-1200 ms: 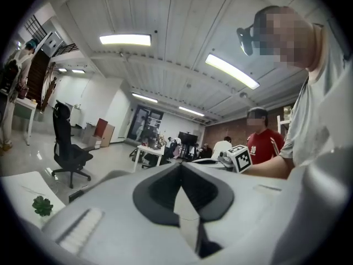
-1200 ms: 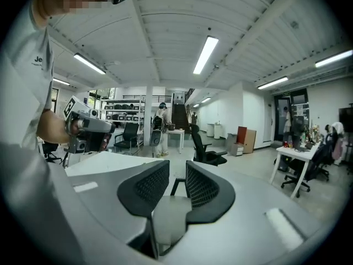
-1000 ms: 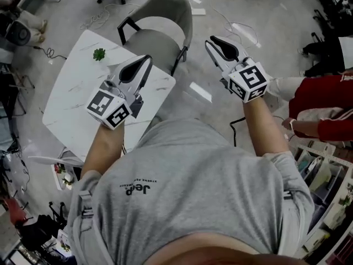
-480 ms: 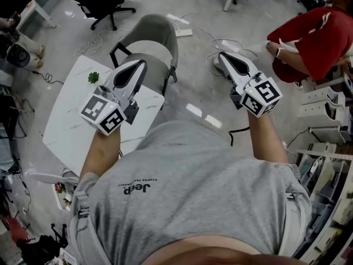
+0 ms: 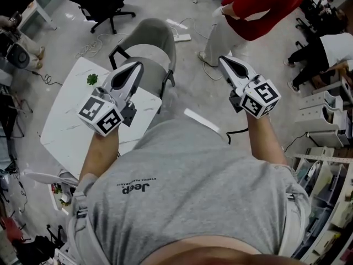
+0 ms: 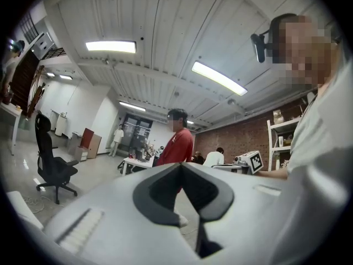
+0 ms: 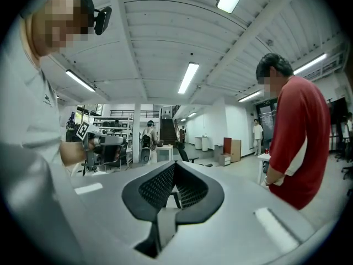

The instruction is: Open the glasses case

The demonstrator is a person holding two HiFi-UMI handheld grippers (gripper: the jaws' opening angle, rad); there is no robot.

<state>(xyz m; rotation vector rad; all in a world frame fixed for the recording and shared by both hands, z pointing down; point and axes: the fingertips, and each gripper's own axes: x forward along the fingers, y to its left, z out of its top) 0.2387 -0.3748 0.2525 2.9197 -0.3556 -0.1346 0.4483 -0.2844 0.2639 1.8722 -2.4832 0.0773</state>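
Long ceiling lamps above the left tool give bright, even light, and the lamps themselves are burnt white. Both gripper views bend strongly at the edges and end in a dark round border. The near body of each tool is soft. The head view is greyer, with a bright reflection on the floor just beside the right tool.
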